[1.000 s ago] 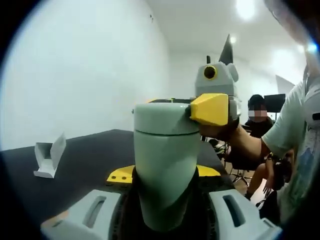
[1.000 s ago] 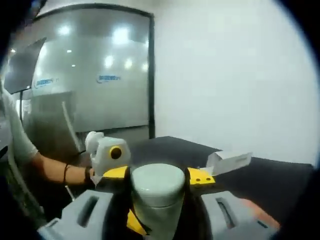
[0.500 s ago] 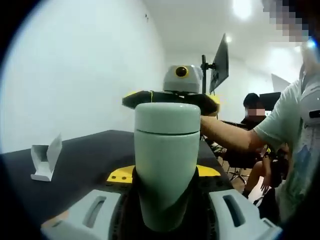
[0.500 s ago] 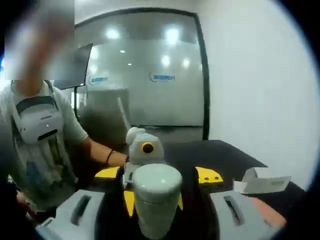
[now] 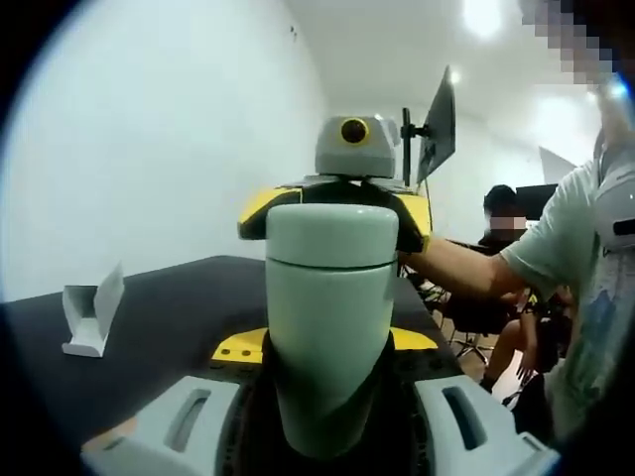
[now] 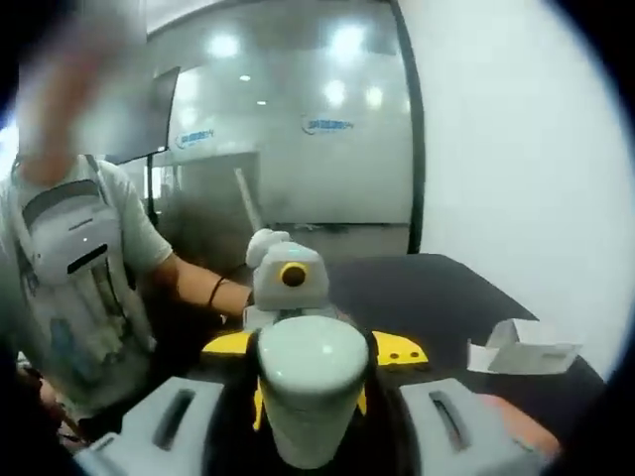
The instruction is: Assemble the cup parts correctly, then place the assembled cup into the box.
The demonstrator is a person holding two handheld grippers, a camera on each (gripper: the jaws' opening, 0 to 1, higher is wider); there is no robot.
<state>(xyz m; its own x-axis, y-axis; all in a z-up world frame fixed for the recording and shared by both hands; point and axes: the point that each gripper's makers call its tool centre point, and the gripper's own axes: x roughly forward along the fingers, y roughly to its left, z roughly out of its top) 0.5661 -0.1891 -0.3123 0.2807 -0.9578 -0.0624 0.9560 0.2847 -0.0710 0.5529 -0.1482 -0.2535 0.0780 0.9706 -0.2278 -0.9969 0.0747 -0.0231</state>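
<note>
A pale green cup [image 5: 325,327] with its lid [image 5: 332,233] on stands upright between my left gripper's [image 5: 325,342] yellow pads, which are shut on its body. Facing me, my right gripper [image 5: 332,210] has its yellow jaws closed on either side of the lid. In the right gripper view the lid [image 6: 313,362] sits between my right gripper's [image 6: 313,347] pads, with the left gripper [image 6: 288,297] just beyond it. The cup is lifted above the black table [image 5: 169,307].
A small white open box [image 5: 91,319] lies on the table, also seen as the box [image 6: 521,347] at the right. The person's arm [image 5: 456,270] reaches in from the right. A monitor [image 5: 439,117] and a seated person [image 5: 511,233] are behind.
The right gripper swung from the lid's right side to face me squarely, both jaws now astride the lid. The right view's background shifted with it. The cup stayed in my left gripper.
</note>
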